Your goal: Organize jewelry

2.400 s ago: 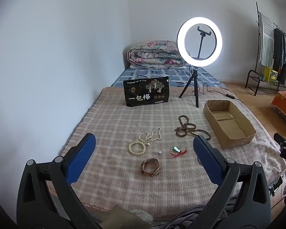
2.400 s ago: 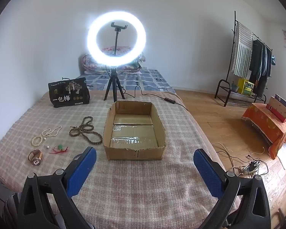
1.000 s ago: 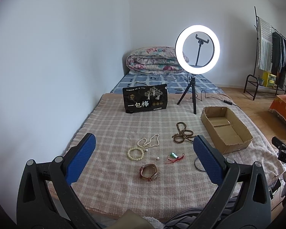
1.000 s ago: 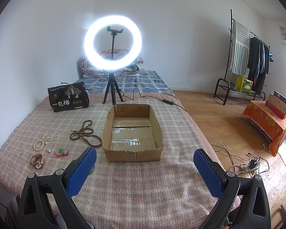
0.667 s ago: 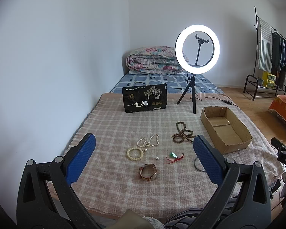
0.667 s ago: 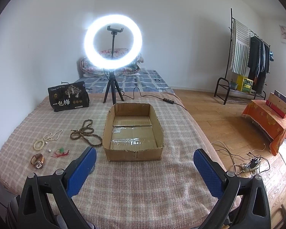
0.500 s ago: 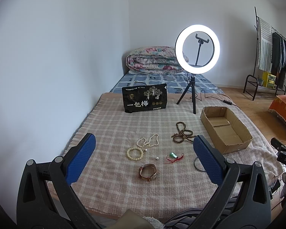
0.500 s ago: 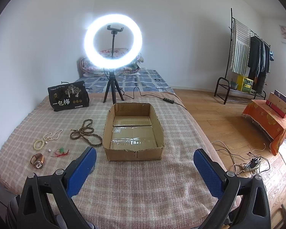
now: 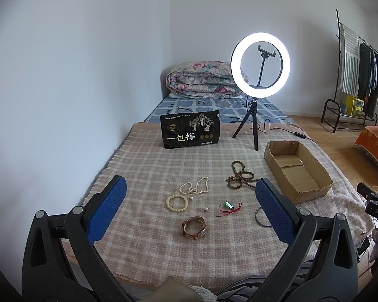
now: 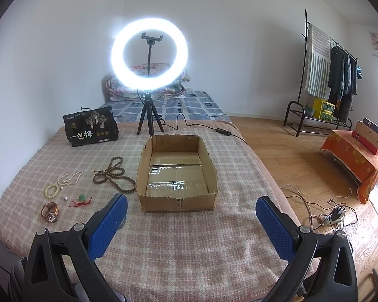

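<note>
1. Jewelry lies loose on the plaid blanket of the bed, all left of the cardboard box, which sits open and empty; judged to be the collection bin, so nothing is sorted yet.
2. Nearest the box: brown bead string, tangled in loops. Further left of the box: pearl necklace, cream bead bracelet, one loose pearl.
3. Toward the near edge, left of the box: green pendant on red cord, brown-strap watch, thin dark ring partly hidden behind a finger.
4. Left gripper: fingers wide, holding nothing, held above the pieces left of the box; likely lined up to choose a first pick.
5. Right gripper: fingers wide, empty, aimed straight at the box, probably ready to steady it or take drops.
6. Ring light on tripod stands behind the box, black snack bag behind-left; both just bystanders.
</note>
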Motion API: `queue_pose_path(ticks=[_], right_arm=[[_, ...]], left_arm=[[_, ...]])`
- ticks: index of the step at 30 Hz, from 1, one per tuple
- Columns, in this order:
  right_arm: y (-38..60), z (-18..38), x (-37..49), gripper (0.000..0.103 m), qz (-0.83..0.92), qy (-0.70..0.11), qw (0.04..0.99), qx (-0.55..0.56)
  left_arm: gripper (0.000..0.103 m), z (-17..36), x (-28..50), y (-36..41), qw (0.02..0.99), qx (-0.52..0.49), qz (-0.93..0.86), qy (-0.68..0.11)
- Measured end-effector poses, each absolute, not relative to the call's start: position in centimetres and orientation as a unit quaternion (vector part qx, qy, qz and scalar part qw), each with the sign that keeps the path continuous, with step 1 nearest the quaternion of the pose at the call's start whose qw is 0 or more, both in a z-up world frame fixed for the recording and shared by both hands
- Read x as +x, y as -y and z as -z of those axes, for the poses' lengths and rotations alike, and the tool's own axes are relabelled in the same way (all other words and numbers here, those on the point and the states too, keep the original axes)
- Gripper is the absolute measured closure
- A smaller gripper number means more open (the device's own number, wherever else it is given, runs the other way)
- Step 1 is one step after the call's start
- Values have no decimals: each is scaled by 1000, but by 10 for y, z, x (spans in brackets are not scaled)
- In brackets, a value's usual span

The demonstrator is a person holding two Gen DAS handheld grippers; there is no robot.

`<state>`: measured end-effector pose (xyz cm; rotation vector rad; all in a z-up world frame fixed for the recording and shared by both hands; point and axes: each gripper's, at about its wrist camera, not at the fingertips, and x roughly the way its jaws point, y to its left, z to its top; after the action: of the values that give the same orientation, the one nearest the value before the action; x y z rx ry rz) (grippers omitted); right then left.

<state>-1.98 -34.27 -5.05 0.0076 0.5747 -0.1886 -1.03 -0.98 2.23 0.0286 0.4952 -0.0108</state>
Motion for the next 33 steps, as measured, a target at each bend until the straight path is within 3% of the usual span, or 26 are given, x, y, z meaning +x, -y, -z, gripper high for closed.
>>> queue_pose_path(ticks=[15,33], right_arm=[[342,53,-19,0,91,-285,954,6],[342,78,22,0,39,-316,948,-1]], left_arm=[[0,-19,-8,9,969,11,1,-248],[0,34,40,-40,950,-14,-9,-310]])
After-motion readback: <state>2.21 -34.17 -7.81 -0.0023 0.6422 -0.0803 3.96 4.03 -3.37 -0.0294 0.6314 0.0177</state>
